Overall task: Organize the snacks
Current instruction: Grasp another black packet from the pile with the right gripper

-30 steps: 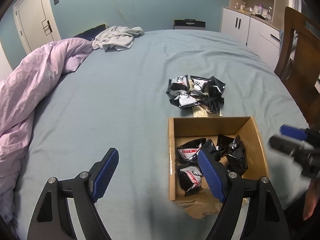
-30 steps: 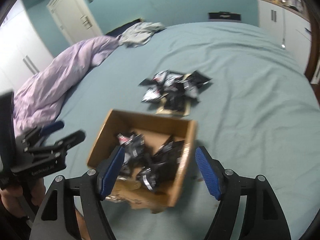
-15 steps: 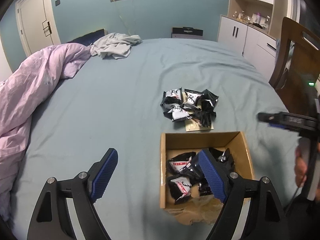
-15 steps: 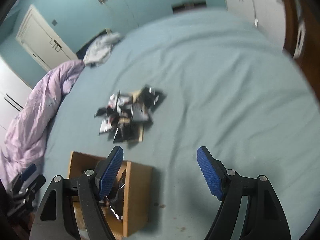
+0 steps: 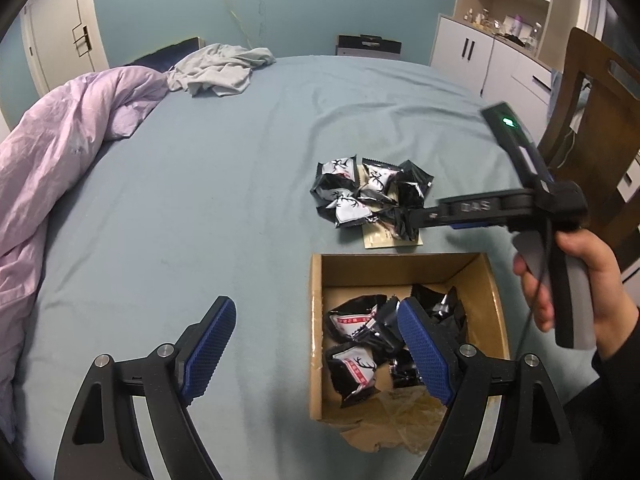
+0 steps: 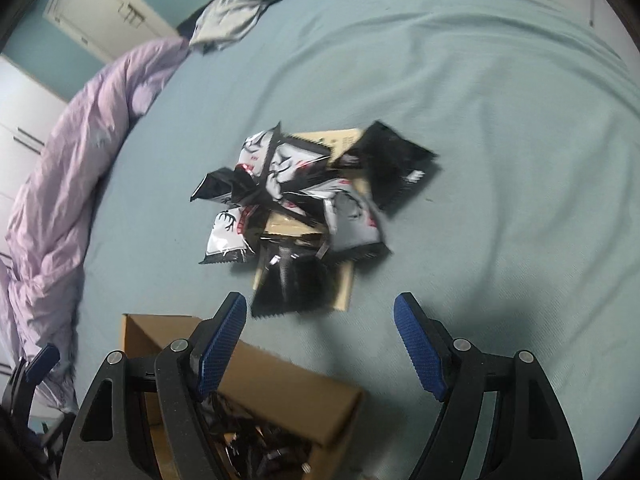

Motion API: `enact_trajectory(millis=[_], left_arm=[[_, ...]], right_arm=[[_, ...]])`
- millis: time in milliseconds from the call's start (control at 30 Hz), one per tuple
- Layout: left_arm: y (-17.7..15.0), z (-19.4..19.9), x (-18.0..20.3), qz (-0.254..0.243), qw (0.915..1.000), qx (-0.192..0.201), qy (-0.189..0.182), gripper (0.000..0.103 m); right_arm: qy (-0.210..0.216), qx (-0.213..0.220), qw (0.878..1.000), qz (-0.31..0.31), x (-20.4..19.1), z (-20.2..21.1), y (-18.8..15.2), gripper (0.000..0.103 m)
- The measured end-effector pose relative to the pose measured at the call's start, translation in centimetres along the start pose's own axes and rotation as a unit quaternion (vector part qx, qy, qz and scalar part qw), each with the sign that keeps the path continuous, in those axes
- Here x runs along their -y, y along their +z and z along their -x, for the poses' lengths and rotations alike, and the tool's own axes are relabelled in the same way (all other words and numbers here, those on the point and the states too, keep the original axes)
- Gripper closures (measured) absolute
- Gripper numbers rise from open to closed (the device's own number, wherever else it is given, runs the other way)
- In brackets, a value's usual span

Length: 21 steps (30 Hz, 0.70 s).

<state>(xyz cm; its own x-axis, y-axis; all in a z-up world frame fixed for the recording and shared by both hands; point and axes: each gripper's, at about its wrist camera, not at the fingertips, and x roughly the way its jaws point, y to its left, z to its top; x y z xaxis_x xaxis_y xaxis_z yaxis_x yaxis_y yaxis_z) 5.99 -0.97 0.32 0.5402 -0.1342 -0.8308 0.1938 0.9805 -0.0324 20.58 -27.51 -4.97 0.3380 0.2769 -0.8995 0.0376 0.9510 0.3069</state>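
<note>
A pile of black-and-white snack packets lies on a tan card on the blue bed. Just in front of it stands an open cardboard box holding several more packets. My left gripper is open and empty, low over the box's left wall. My right gripper is open and empty, hovering just short of the pile, past the box's far edge; it also shows from the side in the left wrist view, reaching at the pile.
A crumpled lilac duvet lies along the bed's left side, with a grey garment at the far end. A wooden chair and white cabinets stand to the right of the bed.
My right gripper has swung from over the box forward to the pile, staying open. My left gripper has drawn back and risen slightly; the box looks nearer its right finger.
</note>
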Motion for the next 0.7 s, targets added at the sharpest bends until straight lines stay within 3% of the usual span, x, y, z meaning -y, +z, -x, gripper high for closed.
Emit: enact_trajectory(millis=[133, 200, 267, 300, 367, 500, 700], left_arm=[[0.1, -0.5, -0.3, 0.010, 0.9998, -0.011, -0.013, 0.019], [0.2, -0.8, -0.5, 0.018, 0.9995, -0.016, -0.022, 0.019], [0.2, -1.1, -0.6, 0.019, 0.9995, -0.018, -0.018, 0.019], [0.2, -1.2, -0.6, 0.018, 0.9995, -0.018, -0.016, 0.019], [0.2, -1.5, -0.7, 0.021, 0.9995, -0.019, -0.014, 0.019], [0.6, -2.0, -1.0, 0.033, 0.9989, -0.025, -0.022, 0.019], [5.4, -4.7, -1.0, 0.038, 0.9970, -0.055, -0.038, 0.019]], right_arm=[[0.010, -0.017, 1.000, 0.016, -1.3, -2.2, 1.9, 0.027], [-0.008, -0.029, 0.999, 0.022, -1.6, -3.7, 2.8, 0.027], [-0.040, -0.044, 0.998, 0.032, -1.8, -5.0, 3.2, 0.038], [-0.047, -0.050, 0.997, 0.033, -1.8, -5.6, 3.3, 0.058], [-0.048, -0.051, 0.997, 0.029, -1.6, -6.0, 3.3, 0.063], [-0.045, -0.029, 0.998, 0.036, -1.8, -4.1, 2.5, 0.066], [-0.022, 0.022, 0.999, 0.019, -2.8, 3.0, -0.8, 0.066]])
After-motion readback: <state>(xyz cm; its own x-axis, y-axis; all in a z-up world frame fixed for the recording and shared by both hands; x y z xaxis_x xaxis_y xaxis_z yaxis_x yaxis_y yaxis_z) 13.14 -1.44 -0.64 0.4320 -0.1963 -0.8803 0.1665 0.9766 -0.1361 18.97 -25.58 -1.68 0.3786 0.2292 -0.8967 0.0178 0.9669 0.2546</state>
